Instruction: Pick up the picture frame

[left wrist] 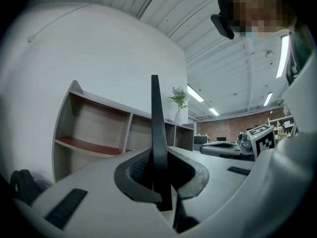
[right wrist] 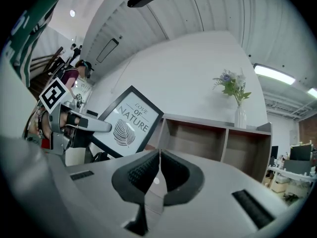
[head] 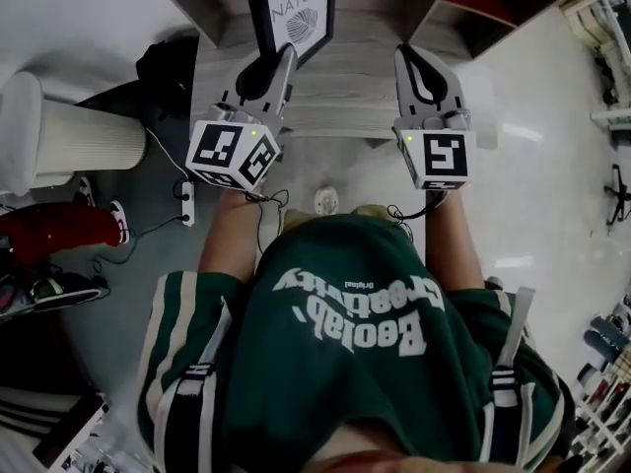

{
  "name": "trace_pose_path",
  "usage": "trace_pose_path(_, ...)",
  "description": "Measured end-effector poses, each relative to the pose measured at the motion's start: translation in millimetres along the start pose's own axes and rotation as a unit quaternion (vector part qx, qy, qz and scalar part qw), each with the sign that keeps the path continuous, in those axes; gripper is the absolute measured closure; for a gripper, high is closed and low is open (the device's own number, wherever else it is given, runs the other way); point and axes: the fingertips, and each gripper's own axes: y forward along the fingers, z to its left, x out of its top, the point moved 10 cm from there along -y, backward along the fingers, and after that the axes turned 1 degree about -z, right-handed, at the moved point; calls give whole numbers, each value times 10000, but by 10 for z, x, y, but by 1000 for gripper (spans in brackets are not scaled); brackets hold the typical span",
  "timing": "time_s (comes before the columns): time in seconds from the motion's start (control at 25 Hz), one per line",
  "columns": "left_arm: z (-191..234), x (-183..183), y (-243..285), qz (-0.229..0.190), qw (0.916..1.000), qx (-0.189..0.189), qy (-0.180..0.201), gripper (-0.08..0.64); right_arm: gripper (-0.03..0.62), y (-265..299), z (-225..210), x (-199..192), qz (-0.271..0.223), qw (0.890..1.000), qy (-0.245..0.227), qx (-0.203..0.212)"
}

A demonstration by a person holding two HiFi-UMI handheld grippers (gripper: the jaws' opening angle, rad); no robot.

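The picture frame is black-rimmed with a white print that reads "LOVE OF NATURE" above a leaf. My left gripper is shut on its lower left rim and holds it in the air above the low shelf top. In the left gripper view the frame shows edge-on as a thin black bar clamped between the pads. My right gripper hovers beside it at the right, shut with nothing in it. The right gripper view shows the tilted frame and the left gripper on it.
A low open shelf unit stands against the white wall, with a vase of flowers on top. On the floor at the left are a white pleated cylinder, a black bag and a power strip.
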Motion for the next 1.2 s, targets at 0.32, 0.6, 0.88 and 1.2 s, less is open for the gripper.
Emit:
trace_pose_path(0.32, 119, -55, 18, 146, 9999, 78, 4, 515, 555, 141, 23, 97, -30, 9999, -78, -69)
trace_pose_path(0.6, 227, -105, 57, 157, 9995, -71, -267, 517, 555, 267, 65, 104, -58, 9998, -165, -17)
trace_pose_path(0.88, 258, -138, 72, 80, 9994, -155, -303, 518, 555, 337, 122, 75, -185, 9996, -206, 51)
trace_pose_path(1.2, 254, -116, 83, 46, 9993, -149, -337, 518, 555, 347, 136, 116, -254, 9993, -282, 64)
